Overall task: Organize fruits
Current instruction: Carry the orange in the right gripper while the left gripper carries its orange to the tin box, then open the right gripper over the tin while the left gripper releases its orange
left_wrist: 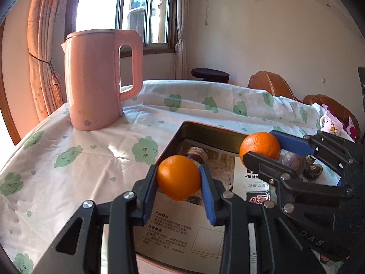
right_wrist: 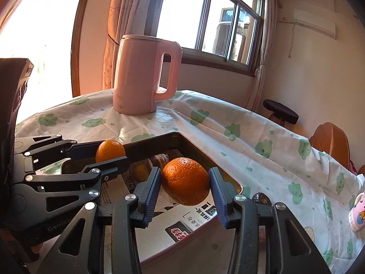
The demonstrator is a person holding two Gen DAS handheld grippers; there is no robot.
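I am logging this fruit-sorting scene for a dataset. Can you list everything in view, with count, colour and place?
Oranges: two, orange, one in each tool, over the tin.
Tin: one, dark, on the table, lined with printed paper, holding small dark fruits.
Kettle: one, pink, upright on the table beyond the tin.
Tablecloth: one, white with green prints, over the table.
Cup: one, pink, at the table's far right edge.
Stool: one, dark, beyond the table.
Left tool: black with blue pads, shut on an orange.
Right tool: same, shut on the other orange.
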